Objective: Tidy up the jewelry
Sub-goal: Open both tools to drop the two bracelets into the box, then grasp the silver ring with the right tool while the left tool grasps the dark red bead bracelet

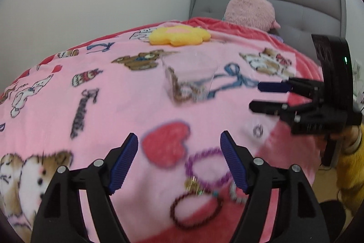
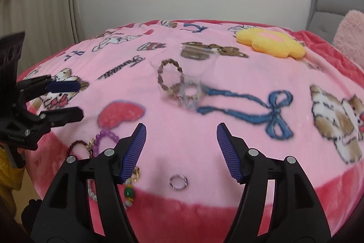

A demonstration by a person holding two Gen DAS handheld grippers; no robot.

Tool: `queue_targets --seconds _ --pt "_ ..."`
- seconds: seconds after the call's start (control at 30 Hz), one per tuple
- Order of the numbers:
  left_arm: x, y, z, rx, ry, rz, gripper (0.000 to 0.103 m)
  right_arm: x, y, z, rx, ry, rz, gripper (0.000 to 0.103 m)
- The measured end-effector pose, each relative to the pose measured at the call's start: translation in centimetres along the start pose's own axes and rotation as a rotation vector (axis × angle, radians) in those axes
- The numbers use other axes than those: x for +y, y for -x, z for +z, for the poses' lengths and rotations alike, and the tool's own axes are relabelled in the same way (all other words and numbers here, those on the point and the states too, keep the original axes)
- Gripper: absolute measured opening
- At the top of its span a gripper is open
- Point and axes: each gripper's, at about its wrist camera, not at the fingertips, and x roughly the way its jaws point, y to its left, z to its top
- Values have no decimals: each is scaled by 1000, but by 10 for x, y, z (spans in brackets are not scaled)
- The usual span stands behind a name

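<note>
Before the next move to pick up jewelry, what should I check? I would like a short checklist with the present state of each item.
1. Left gripper jaws open and empty: ok.
2. Right gripper jaws open and empty: ok.
3. Silver ring lies alone on the blanket, ahead of the right gripper, free to grasp: ok.
4. Purple bracelet separate from its neighbours: not ok, it overlaps the dark red bracelet and a gold piece.
5. Clear box has room; a brown bracelet and a silver one are already inside: ok.
6. Box rim fully visible: cannot tell, it is transparent and blurred.
</note>
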Motion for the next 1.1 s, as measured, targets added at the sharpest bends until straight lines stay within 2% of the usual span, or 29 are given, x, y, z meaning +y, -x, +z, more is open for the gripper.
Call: queue_targets --seconds 0.2,0.33,0.5,0.57,0.63,0.8,0.9,0.97,1.03,1.1 --pt "2 4 -23 40 17 -25 74 1 -2 -16 37 23 -9 61" --pt "-3 6 -38 65 -14 -31 74 4 -4 -24 70 53 -9 49" --pt "-3 3 -52 105 -17 -38 74 7 -7 -34 104 76 3 43" --pt "-3 2 -56 111 -31 -32 69 9 -10 -38 121 89 7 39" --pt "-4 -1 -60 125 -50 -16 57 10 -12 -40 133 95 11 35" --pt "4 -7 -66 157 -12 -24 43 14 -16 -45 148 119 5 27" --pt "7 -7 -68 150 2 -29 39 15 -17 -47 154 126 7 22" --pt "8 -8 -68 149 4 -33 31 15 -17 -48 154 126 8 21" --pt "9 -8 -68 150 4 -22 16 15 -18 -49 155 126 6 19" --pt "7 -9 -69 148 -7 -21 12 15 -18 -49 155 129 7 19"
